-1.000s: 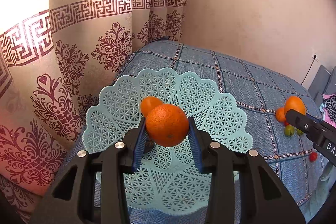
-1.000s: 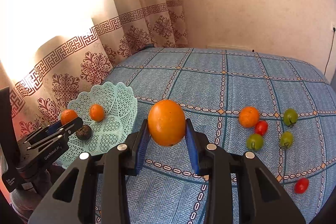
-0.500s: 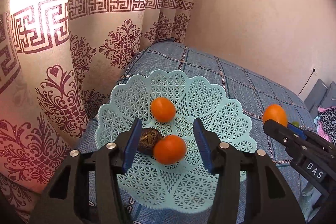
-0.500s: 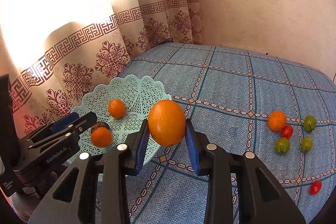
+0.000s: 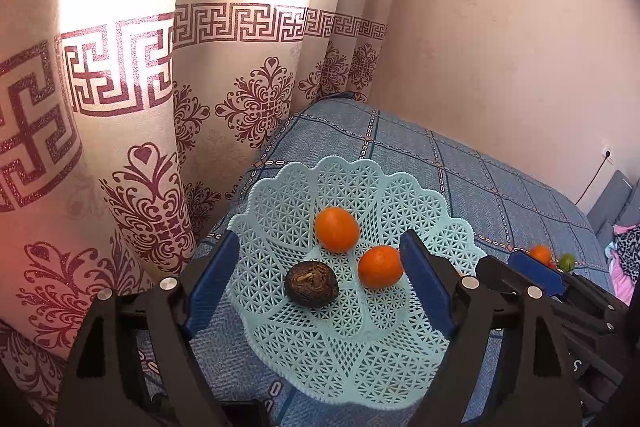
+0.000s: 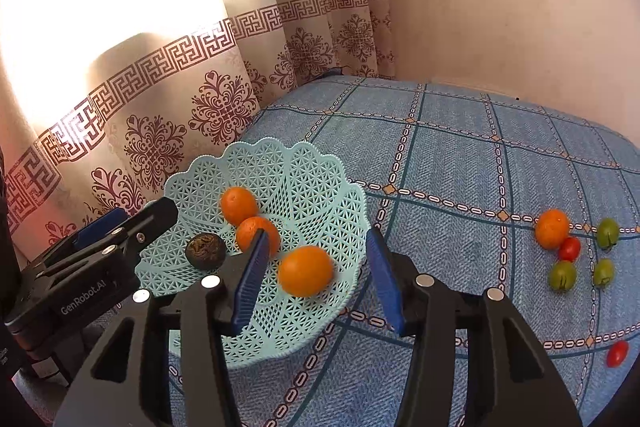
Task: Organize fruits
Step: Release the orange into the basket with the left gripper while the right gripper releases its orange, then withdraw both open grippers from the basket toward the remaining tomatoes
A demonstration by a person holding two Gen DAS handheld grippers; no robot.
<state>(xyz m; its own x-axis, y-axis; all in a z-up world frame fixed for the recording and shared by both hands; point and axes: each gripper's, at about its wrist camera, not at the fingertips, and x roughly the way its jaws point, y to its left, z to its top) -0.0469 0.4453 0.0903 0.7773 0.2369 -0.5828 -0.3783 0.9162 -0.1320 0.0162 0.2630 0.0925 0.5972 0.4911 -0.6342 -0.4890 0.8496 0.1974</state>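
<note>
Basket on bed: three oranges, one dark fruit. Right gripper wide open, nearest orange loose between jaws; left gripper open, empty. Right view alone: six small fruits on bedspread.

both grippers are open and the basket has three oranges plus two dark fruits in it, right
Not quite: there is only one dark fruit. The right wrist view shows it in the basket beside three oranges, with the left gripper and right gripper open.

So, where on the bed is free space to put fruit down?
The blue bedspread lies bare between the basket and the fruit cluster around the orange, and behind both, toward the wall. The basket's near half is crowded.
</note>
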